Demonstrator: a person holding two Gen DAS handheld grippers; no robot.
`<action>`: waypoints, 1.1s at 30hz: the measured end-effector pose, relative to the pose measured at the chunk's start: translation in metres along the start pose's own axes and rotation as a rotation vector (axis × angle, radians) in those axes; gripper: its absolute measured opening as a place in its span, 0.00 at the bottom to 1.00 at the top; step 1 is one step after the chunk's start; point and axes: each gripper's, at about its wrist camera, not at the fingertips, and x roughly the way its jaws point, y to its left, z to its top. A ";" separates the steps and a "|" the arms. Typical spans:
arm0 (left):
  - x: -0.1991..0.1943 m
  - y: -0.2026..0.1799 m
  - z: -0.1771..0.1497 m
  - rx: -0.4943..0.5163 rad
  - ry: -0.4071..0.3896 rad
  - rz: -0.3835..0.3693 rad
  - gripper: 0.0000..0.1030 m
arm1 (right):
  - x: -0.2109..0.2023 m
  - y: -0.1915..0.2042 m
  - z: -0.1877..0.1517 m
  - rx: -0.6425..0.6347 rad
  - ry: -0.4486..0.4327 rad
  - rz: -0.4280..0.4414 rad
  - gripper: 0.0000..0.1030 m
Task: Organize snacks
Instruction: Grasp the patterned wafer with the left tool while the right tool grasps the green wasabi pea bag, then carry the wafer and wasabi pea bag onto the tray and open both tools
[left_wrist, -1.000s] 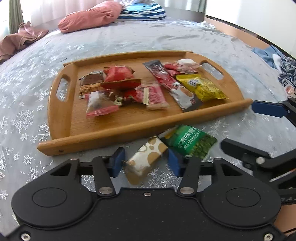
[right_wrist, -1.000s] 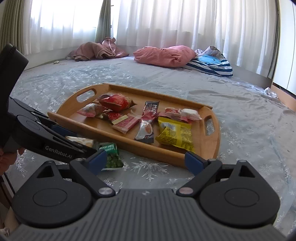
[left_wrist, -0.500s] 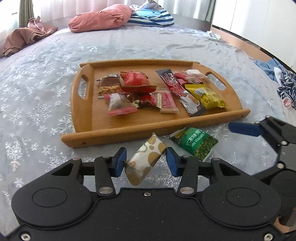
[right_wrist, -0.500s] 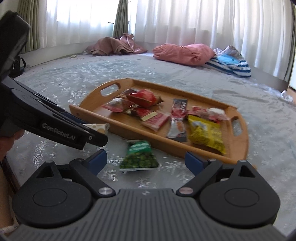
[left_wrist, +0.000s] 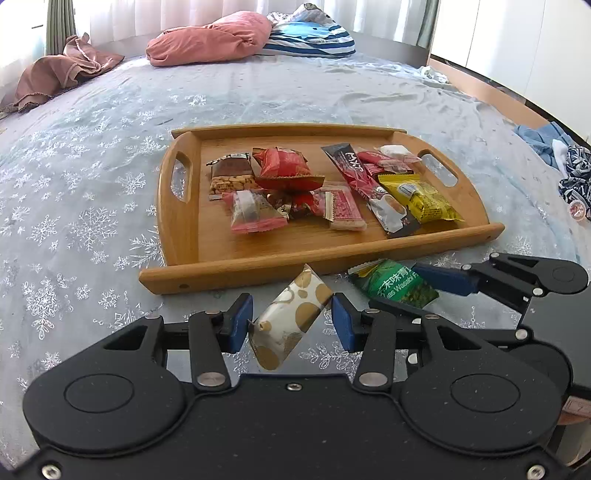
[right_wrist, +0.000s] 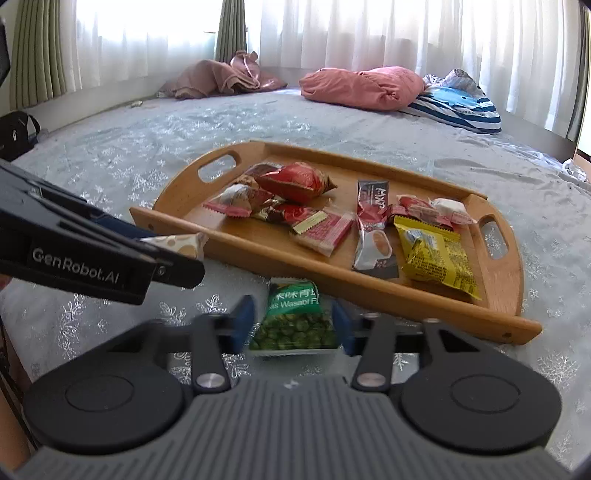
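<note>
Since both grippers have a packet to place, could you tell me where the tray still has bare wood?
Free: the strip along the wooden tray's near rim, below the pink packet, and the back edge behind the red packet. Crowded: the middle and right, around the yellow packet.

The left black hand-held gripper (left_wrist: 291, 325) with blue pads angles downward, its jaws clamped on a white packet with gold dots (left_wrist: 290, 321), which sits tilted between the pads. The right black hand-held gripper (right_wrist: 293, 325) also tips downward, and its jaws have just been closing around a green wasabi-pea packet (right_wrist: 293, 323), the blue pads at its two sides.
</note>
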 end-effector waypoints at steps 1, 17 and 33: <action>0.000 0.000 0.000 0.000 -0.001 0.001 0.43 | 0.000 0.001 -0.001 -0.005 -0.001 0.001 0.44; -0.009 0.001 0.011 -0.024 -0.041 0.016 0.43 | -0.027 -0.011 0.003 -0.002 -0.033 -0.025 0.14; 0.001 0.002 0.001 -0.033 0.002 0.020 0.43 | -0.012 0.002 -0.008 -0.017 0.006 0.001 0.57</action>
